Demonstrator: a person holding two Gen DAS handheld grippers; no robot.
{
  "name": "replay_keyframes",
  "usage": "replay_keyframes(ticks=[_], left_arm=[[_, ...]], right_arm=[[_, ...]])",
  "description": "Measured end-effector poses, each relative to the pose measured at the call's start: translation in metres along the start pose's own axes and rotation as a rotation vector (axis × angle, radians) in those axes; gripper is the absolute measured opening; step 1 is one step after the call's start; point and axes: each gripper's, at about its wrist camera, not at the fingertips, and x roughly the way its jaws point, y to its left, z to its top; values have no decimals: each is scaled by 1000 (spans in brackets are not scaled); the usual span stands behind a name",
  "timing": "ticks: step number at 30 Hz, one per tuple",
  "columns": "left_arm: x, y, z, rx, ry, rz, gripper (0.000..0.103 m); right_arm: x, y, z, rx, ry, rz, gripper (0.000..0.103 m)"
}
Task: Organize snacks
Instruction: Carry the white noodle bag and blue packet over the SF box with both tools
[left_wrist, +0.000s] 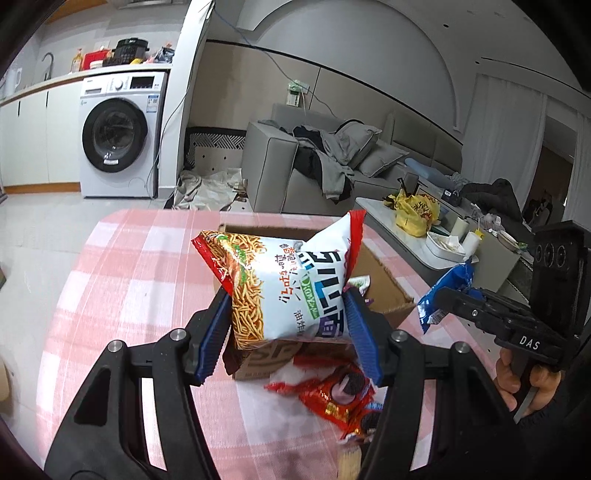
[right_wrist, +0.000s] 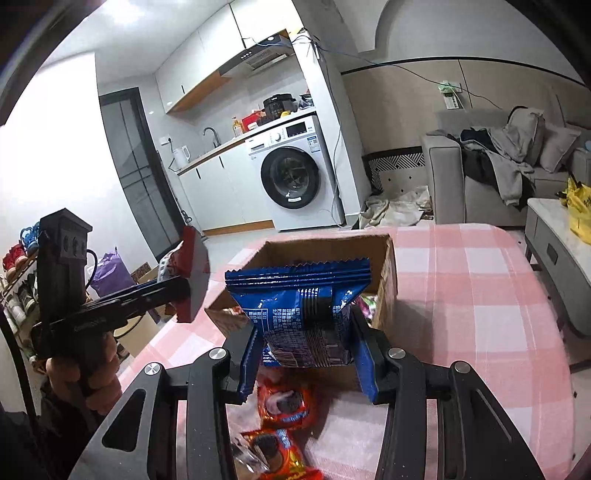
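From the left wrist camera, we see our left gripper (left_wrist: 288, 325) squeezing a bag of crispy noodle snack (left_wrist: 284, 280). The blue pads (left_wrist: 360, 332) press on both sides of the bag, so the jaws are only as wide as the bag. The bag hangs in the air just above the open cardboard box (left_wrist: 384, 280). The box sits on the table with the pink checked cloth (left_wrist: 122, 288). Red cookie packs (left_wrist: 340, 398) lie on the cloth on the near side of the box. To the right of the box we see our right gripper (left_wrist: 439, 299) pinching a blue snack pack (left_wrist: 443, 291). A hand (left_wrist: 524, 384) holds its handle.

From the right wrist camera, our right gripper (right_wrist: 304, 354) holds the blue cookie pack (right_wrist: 303, 310) between its blue pads (right_wrist: 365, 358). The jaws are closed tight on it. The pack hangs in front of the cardboard box (right_wrist: 325, 247), close to its near edge. Inside the box we see some other wrappers. Red cookie packs (right_wrist: 284, 406) lie on the pink checked cloth (right_wrist: 480, 295), on the near side of the box. To the left of the box, our left gripper (right_wrist: 184, 291) grips the noodle bag (right_wrist: 192, 269). Here we see only the bag's red end.
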Motion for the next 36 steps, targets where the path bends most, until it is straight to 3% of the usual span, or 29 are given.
replay_keyframes(ticks=[19, 36], left_arm=[[34, -17, 25, 40, 9, 44, 58], [114, -24, 23, 86, 42, 117, 58]], right_arm=[[23, -3, 30, 20, -2, 7, 44], [67, -7, 37, 19, 61, 10, 44]])
